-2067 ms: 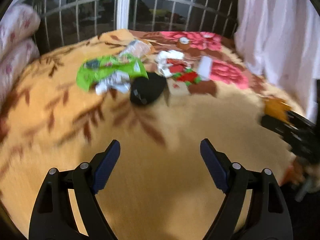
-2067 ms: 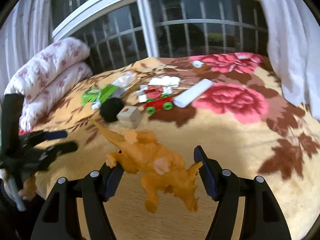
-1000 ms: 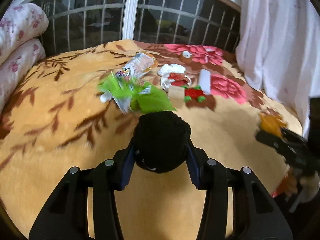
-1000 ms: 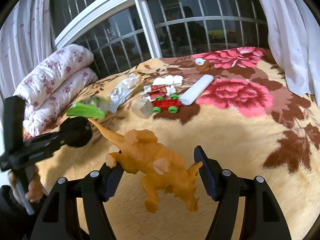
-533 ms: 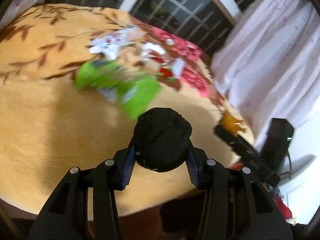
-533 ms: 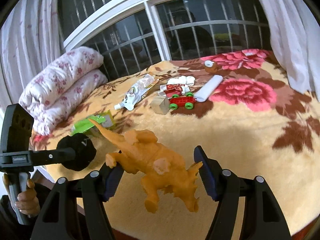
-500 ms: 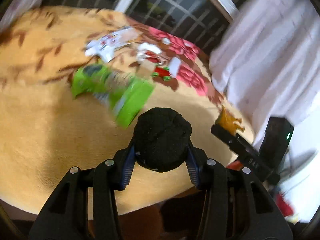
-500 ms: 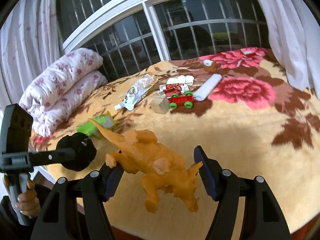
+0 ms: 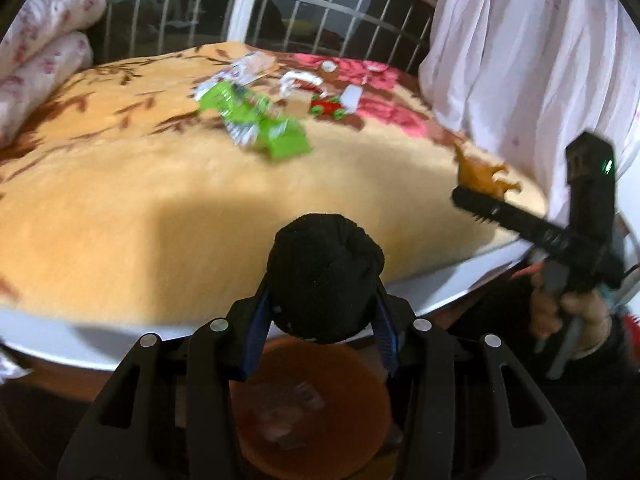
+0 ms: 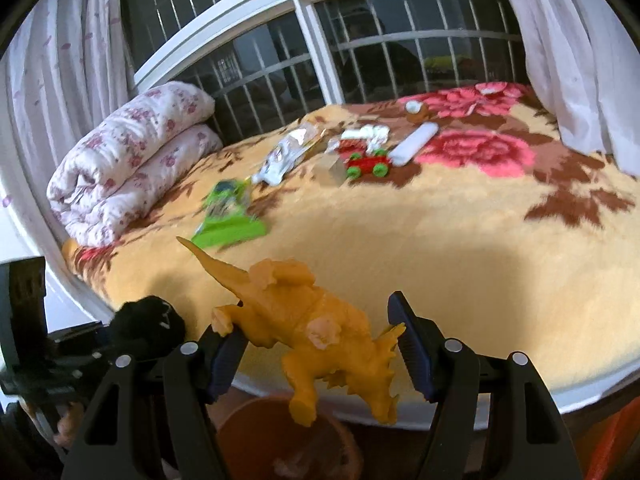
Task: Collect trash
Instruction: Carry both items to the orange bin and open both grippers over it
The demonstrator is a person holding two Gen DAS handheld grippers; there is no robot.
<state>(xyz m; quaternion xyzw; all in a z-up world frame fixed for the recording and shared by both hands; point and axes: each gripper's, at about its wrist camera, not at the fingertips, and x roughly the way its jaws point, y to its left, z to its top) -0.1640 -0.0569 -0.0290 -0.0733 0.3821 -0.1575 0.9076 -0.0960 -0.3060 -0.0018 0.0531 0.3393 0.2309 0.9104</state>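
Left hand-held gripper: closed on one black sock ball, held off the bed edge above one brown bin.
Right hand-held gripper: clamps one orange dinosaur toy, also over the bin.
Bin contents: a few pale scraps, blurred, uncounted.
Bed: one green wrapper, one silver wrapper, one crumpled white-and-red wrapper, one red toy car, one wooden block, one white bar.
Bedding: one folded floral quilt.
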